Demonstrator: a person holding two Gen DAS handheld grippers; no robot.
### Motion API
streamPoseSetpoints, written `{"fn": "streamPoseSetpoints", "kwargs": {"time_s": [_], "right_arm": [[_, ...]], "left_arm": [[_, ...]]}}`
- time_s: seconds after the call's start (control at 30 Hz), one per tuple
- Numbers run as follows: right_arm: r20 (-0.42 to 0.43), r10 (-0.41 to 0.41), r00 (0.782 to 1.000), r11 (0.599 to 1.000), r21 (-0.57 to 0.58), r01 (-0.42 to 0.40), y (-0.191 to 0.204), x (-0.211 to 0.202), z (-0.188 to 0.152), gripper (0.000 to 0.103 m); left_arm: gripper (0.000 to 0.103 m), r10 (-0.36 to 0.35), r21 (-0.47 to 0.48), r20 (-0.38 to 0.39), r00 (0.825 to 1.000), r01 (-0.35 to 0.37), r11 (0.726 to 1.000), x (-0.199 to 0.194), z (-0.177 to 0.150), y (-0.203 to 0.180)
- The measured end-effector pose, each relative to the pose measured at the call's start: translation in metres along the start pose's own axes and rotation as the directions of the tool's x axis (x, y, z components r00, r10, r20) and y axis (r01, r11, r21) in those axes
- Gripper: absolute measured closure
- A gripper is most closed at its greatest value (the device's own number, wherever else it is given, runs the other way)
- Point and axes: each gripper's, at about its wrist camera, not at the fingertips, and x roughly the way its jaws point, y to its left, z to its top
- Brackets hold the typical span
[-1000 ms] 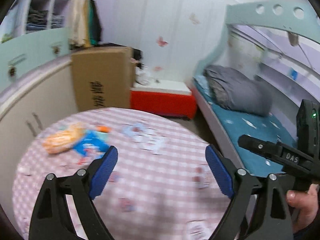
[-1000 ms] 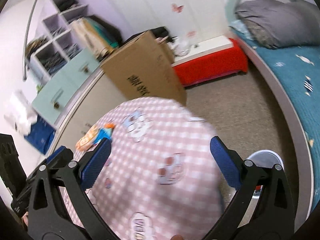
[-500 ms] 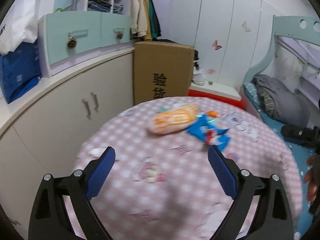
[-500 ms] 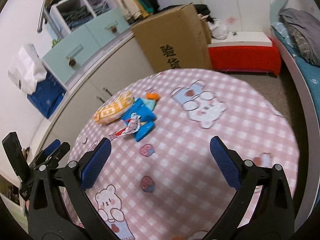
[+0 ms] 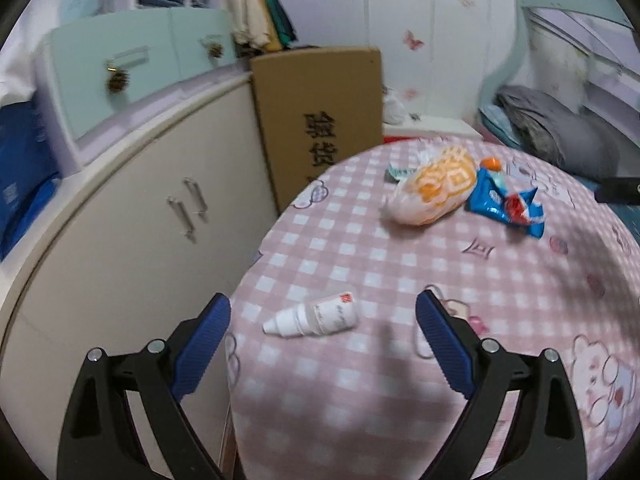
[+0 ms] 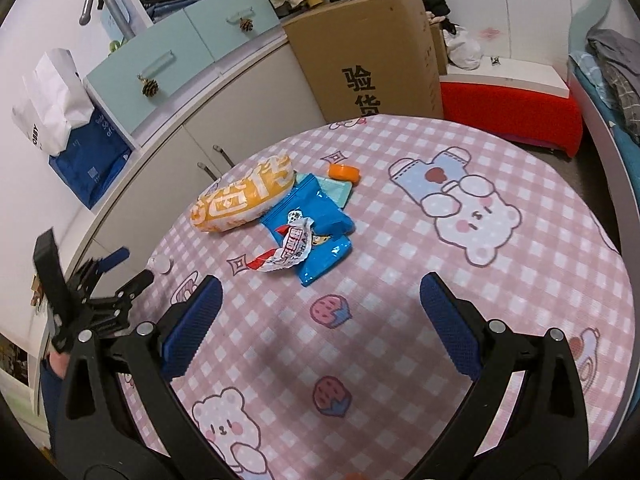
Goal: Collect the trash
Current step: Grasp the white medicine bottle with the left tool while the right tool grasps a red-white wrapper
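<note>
We hold two tools, left tool (image 5: 323,322) and right tool (image 6: 316,298), both spread and empty. Beside one orange bag (image 6: 240,197) on the desk (image 6: 520,280): two blue wrappers (image 6: 316,220), one white bottle (image 5: 314,316), half hidden from the right.

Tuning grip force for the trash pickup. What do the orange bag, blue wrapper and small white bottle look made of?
Orange bag: thin glossy plastic film, puffy, with sheen. Blue wrapper: crinkled plastic or foil laminate, shiny creases, likely flat and empty. Small white bottle: looks like rigid matte plastic with a printed label, lying on its side; blur leaves this less sure.
</note>
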Motion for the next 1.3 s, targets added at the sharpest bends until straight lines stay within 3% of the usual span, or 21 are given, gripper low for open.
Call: {"fn": "streamPoseSetpoints", "kwargs": {"time_s": [0.1, 0.23, 0.53, 0.8, 0.93, 1.17, 1.3], "right_arm": [[-0.015, -0.009, 1.0, 1.0, -0.009, 0.009, 0.001, 0.008, 0.0, 0.006], [-0.031, -0.028, 0.999, 1.0, -0.013, 0.028, -0.001, 0.018, 0.0, 0.006], [-0.067, -0.07, 0.995, 0.996, -0.062, 0.065, -0.004, 0.043, -0.002, 0.006], [-0.048, -0.15, 0.987, 0.956, -0.262, 0.133, 0.015, 0.082, 0.008, 0.006], [-0.058, -0.13, 0.99, 0.948, -0.3, 0.107, 0.019, 0.092, 0.012, 0.015], [-0.018, -0.077, 0.997, 0.942, -0.328, 0.067, 0.029, 0.073, 0.007, 0.015], [-0.009, -0.014, 1.0, 0.934, -0.358, 0.009, 0.045, 0.073, 0.01, 0.032]], "left_arm": [[0.016, -0.062, 0.034, -0.017, 0.998, 0.063, 0.997, 0.012, 0.002, 0.012], [0.051, -0.105, 0.119, -0.082, 0.991, 0.115, 0.986, 0.024, 0.001, 0.005], [0.052, -0.128, 0.145, -0.087, 0.988, 0.139, 0.979, 0.022, -0.004, -0.019], [0.052, -0.112, 0.046, -0.06, 0.992, 0.115, 0.992, 0.007, -0.006, -0.031], [0.052, -0.092, 0.021, -0.047, 0.995, 0.093, 0.995, 0.0, -0.004, -0.036], [0.052, -0.089, -0.024, -0.024, 0.996, 0.089, 0.996, -0.013, 0.0, -0.047], [0.052, -0.09, -0.042, -0.019, 0.996, 0.089, 0.995, -0.017, 0.0, -0.053]]}}
